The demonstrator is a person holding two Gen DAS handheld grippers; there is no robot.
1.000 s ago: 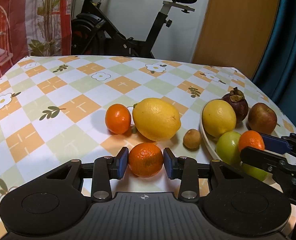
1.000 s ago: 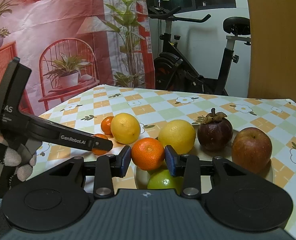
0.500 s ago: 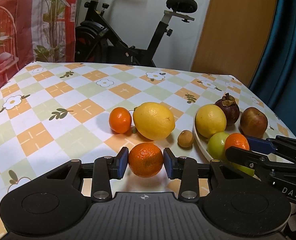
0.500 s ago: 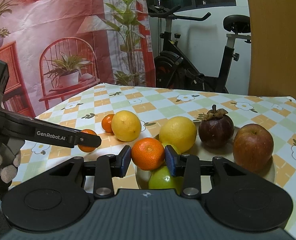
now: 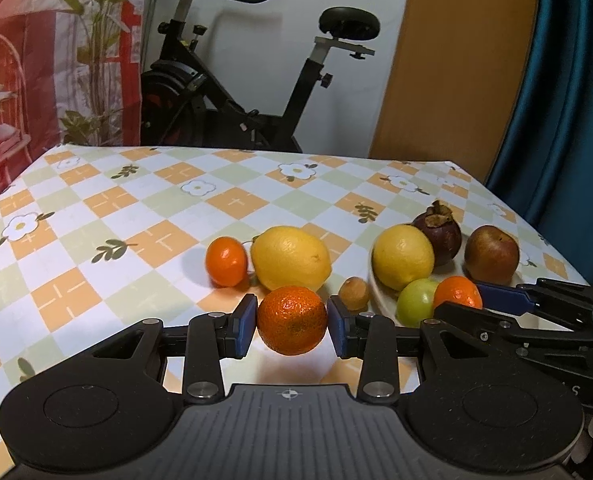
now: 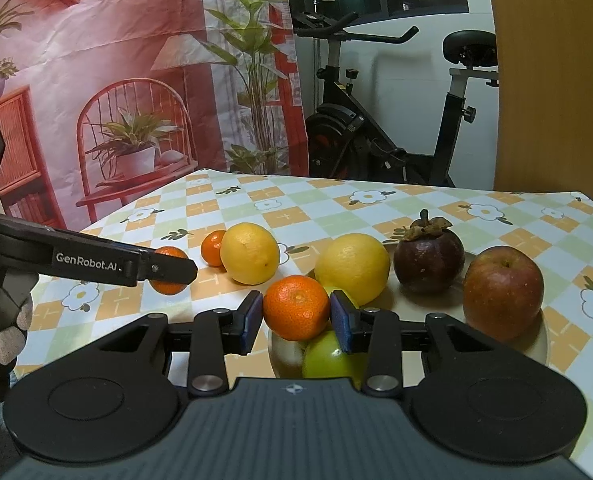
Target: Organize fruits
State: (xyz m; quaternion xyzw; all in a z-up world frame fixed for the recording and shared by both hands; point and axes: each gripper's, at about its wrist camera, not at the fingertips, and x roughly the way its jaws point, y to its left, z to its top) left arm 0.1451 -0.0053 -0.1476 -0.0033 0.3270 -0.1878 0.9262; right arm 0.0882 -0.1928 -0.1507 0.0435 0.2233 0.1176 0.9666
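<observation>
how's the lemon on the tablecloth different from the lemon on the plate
The lemon on the tablecloth lies outside the plate, beside a small orange; the lemon on the plate sits against a mangosteen. The first looks longer with a pointed tip, the second rounder. Both are yellow and ungripped.

From the right wrist view we see only the top of the green apple (image 6: pixel 326 354); the right tool (image 6: pixel 296 318), its mandarin (image 6: pixel 295 306) and its body cover the rest. The near rim of the plate (image 6: pixel 544 344) is hidden the same way. The left tool's (image 6: pixel 168 270) finger crosses its mandarin (image 6: pixel 171 286), so only top and bottom slivers show. The gloved hand (image 6: pixel 0 320) is cut off by the left edge. From the left wrist view, the plate's (image 5: pixel 376 296) near right part lies behind the right tool (image 5: pixel 462 304), and the table's (image 5: pixel 96 216) near edge is hidden by the tool body.
</observation>
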